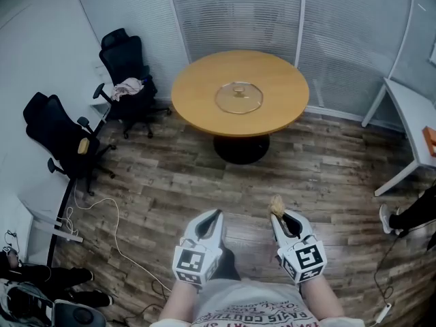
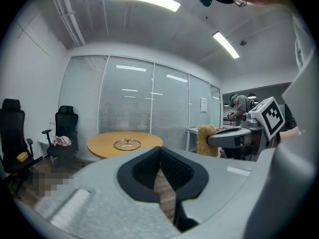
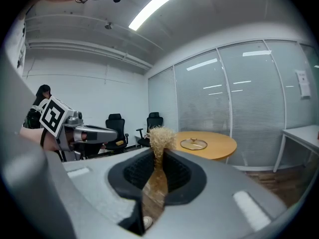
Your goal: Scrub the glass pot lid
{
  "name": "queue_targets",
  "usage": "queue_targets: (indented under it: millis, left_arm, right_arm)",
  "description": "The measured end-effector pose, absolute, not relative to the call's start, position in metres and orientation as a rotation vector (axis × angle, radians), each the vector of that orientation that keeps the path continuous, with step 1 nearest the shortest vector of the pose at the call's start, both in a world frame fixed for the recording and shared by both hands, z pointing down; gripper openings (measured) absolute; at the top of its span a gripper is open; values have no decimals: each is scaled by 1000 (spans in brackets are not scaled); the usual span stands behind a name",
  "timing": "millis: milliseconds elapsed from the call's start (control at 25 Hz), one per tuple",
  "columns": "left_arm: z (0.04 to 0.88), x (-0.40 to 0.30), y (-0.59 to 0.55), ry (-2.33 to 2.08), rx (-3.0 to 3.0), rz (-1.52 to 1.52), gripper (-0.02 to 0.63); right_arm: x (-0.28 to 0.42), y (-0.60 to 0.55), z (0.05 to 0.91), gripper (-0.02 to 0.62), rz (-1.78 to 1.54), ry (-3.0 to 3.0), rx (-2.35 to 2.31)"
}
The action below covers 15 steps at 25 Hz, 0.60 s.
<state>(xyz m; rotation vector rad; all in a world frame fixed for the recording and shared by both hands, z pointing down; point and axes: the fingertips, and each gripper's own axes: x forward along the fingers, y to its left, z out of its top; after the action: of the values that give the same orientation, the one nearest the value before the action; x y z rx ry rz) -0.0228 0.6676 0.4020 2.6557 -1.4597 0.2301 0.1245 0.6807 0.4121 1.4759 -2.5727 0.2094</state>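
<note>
The glass pot lid lies flat on the round wooden table far ahead; it shows small in the left gripper view as the lid and in the right gripper view as the lid. My right gripper is shut on a tan fibrous scrubber, whose tuft sticks up between the jaws. My left gripper is shut with nothing in it. Both grippers are held close to my body, well short of the table, over the wood floor.
Two black office chairs stand at the left, one with cloth on its seat. A white cable runs over the floor. A white desk is at the right, and a person's foot shows there. Glass walls with blinds stand behind the table.
</note>
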Motion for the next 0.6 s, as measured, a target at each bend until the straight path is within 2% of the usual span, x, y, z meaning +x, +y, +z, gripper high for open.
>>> queue_targets:
  millis: [200, 600]
  left_arm:
    - [399, -32, 596, -1402, 2720, 228, 8]
    - [371, -97, 408, -1370, 2747, 154, 8]
  right_arm:
    - [107, 613, 418, 54, 197, -2558, 1489]
    - [52, 435, 385, 55, 92, -2488, 1512]
